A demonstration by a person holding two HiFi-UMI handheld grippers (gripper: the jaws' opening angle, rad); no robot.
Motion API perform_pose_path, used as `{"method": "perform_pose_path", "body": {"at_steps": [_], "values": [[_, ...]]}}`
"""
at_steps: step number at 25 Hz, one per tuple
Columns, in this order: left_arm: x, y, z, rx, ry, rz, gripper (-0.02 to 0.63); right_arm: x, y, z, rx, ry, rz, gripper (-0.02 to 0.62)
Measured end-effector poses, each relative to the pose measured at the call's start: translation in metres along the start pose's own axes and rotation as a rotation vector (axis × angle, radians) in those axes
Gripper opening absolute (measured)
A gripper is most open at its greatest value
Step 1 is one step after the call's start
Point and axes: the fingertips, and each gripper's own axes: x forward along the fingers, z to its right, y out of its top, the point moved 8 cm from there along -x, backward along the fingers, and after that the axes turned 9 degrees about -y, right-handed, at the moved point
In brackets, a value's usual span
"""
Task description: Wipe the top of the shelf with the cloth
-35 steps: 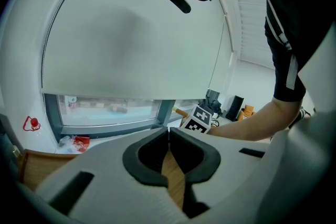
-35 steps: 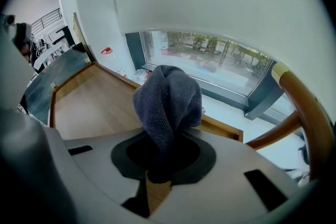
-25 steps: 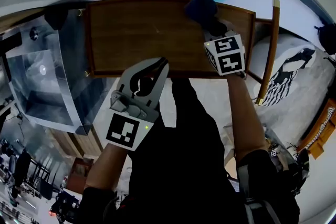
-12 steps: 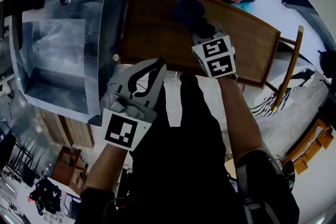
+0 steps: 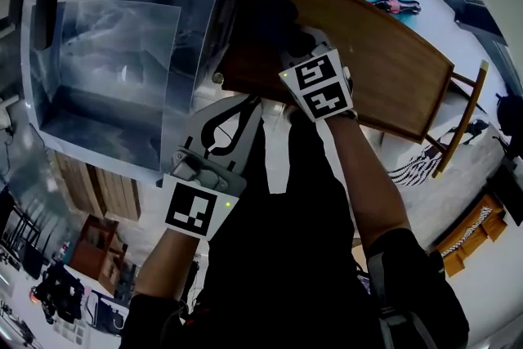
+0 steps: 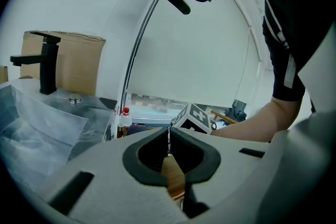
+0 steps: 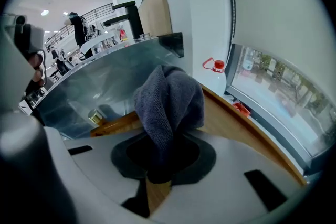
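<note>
Wiping step in hand; entry as follows.

- Right hand-held gripper (image 7: 163, 162): jaws pinching a bunched dark grey cloth (image 7: 168, 102). The wad stands out past the tips. In the head view it sits at upper centre of the frame.
- Cloth, location: over the shelf (image 5: 384, 53), on the wooden top near its left end, close to the corner beside the sink (image 5: 122, 94). It appears to rest on the wood, though contact cannot be confirmed.
- Shelf: a brown top running from upper centre down to the right of the head view. Most of it lies to the right of the cloth.
- Left hand-held gripper (image 6: 169, 139): jaws pressed together, nothing between them. It is held off the shelf's near edge, at centre of the head view, and takes no part in the work.
- Sink: steel basin filling the upper left of the head view, just beside the shelf end.
- Bottle (image 5: 398, 6): lying beyond the shelf at upper right, well apart from the cloth.

Judgement: the stroke is at the left end of the top, so the task seems partly done at most. The next move calls for dragging the cloth rightward along the wood, with the pinch kept firm and the wad kept flat on the surface. The cloth should stop short of the far edge.
</note>
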Motion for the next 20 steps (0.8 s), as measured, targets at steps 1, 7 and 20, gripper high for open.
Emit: {"method": "perform_pose_path", "body": {"at_steps": [1,7,20], "values": [[-0.003,-0.002,-0.001,-0.004,-0.002,0.001,0.026,0.004,0.002,-0.005,-0.007,0.006,-0.003,0.054],[-0.013,-0.011,-0.004,-0.011,-0.025,-0.010,0.026,0.018,0.006,-0.022,-0.024,0.023,-0.025,0.054],[0.014,-0.005,0.008,0.011,-0.062,-0.023,0.027,-0.001,-0.030,0.008,0.028,-0.015,-0.054,0.054]]}}
